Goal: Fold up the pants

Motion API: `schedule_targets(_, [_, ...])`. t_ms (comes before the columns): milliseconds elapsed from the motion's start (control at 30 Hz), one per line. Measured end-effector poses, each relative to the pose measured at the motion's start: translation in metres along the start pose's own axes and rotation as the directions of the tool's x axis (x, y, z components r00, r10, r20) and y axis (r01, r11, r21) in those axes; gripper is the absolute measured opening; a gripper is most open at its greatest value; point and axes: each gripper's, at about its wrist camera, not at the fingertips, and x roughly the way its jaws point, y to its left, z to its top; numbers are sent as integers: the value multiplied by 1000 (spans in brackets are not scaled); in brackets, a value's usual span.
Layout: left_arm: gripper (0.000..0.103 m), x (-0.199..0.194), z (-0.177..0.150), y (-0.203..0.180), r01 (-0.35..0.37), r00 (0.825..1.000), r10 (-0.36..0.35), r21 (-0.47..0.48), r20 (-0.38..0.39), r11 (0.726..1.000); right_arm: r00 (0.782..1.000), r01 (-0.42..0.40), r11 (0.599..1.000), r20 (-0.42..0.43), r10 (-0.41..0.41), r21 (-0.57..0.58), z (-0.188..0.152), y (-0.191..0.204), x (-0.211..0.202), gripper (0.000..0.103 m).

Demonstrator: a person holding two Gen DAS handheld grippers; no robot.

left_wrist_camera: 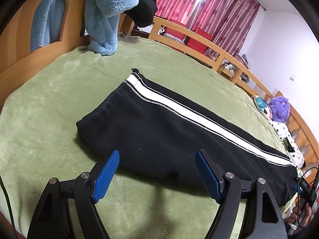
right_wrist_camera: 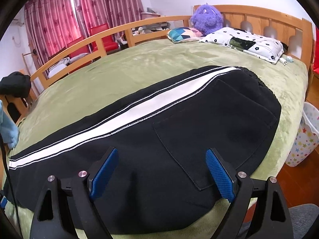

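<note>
Black pants with a white side stripe lie flat, legs stacked, on the green bed cover. In the left wrist view the cuff end points away and my left gripper is open, its blue pads at the near edge of the leg. In the right wrist view the pants show the back pocket and waistband at the right. My right gripper is open above the seat area, holding nothing.
A blue fleece garment hangs over the wooden footboard. Pillows and a purple plush toy sit by the headboard. A wooden side rail runs along the far side. A star-print bin stands beside the bed.
</note>
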Motion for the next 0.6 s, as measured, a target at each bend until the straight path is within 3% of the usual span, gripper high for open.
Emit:
schedule_targets(267, [78, 5, 1, 14, -62, 998, 61, -44, -16, 997, 999, -2, 1000, -39, 2, 7, -2, 1, 12, 89])
schedule_targets(600, [79, 24, 6, 53, -12, 996, -6, -206, -86, 979, 998, 32, 999, -59, -34, -36, -6, -6, 11, 89])
